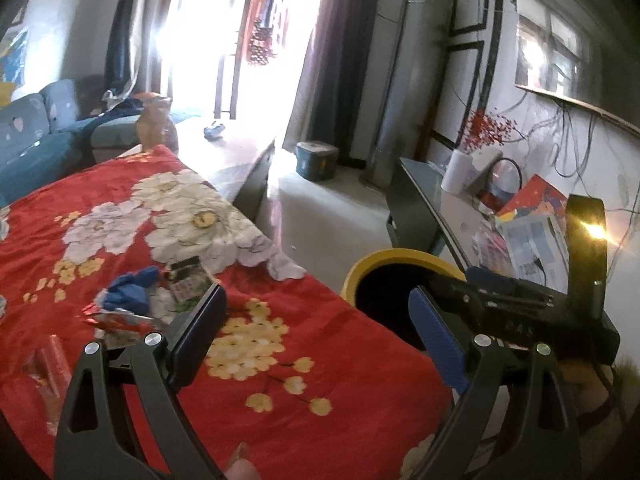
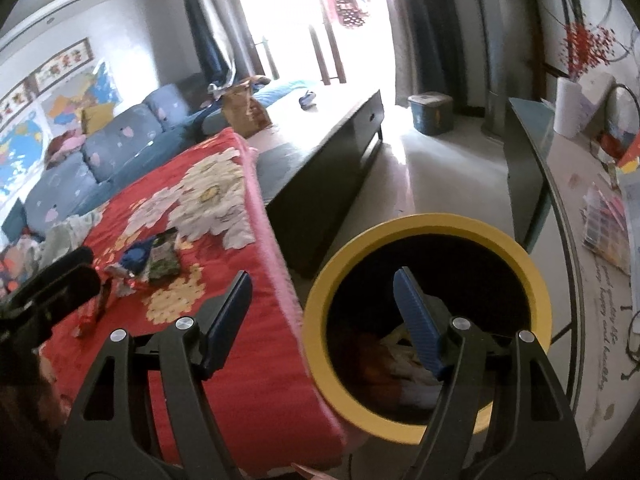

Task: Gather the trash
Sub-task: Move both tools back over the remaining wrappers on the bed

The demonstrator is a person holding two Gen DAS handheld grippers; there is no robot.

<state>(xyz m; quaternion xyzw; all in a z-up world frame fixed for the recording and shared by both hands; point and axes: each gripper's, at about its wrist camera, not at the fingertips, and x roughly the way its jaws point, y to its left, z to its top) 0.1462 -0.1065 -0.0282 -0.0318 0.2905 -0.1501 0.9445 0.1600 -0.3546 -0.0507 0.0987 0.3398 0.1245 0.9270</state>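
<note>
- While both pairs of tongs are spread wide and carry nothing, the left tongs [image 1: 316, 332] hang above the near edge of a red floral cloth [image 1: 280, 360] that covers the bench.
- Ahead and to the left of the left tongs lies the trash: a crumpled blue wrapper [image 1: 132, 288], a dark patterned packet [image 1: 188, 280] just beyond it, and a shiny red-and-silver wrapper [image 1: 120, 322] beside the left finger.
- To the right of the left tongs stands a yellow-rimmed bin [image 1: 384, 260], just off the cloth's edge; the right tool's black body reaches across its mouth.
- The right tongs [image 2: 324, 320] hover at the bin's rim [image 2: 436, 222], the right finger over the dark opening and the left finger over the cloth [image 2: 256, 360].
- Below the right finger, crumpled pale and reddish scraps [image 2: 404, 368] lie inside the bin.
- Far left of the right tongs, the same trash pile [image 2: 148, 258] rests on the cloth, and the left tool shows as a dark shape at the picture's edge.
- Beyond the tongs are a blue sofa [image 2: 100, 152] and a low dark cabinet [image 2: 320, 184].
</note>
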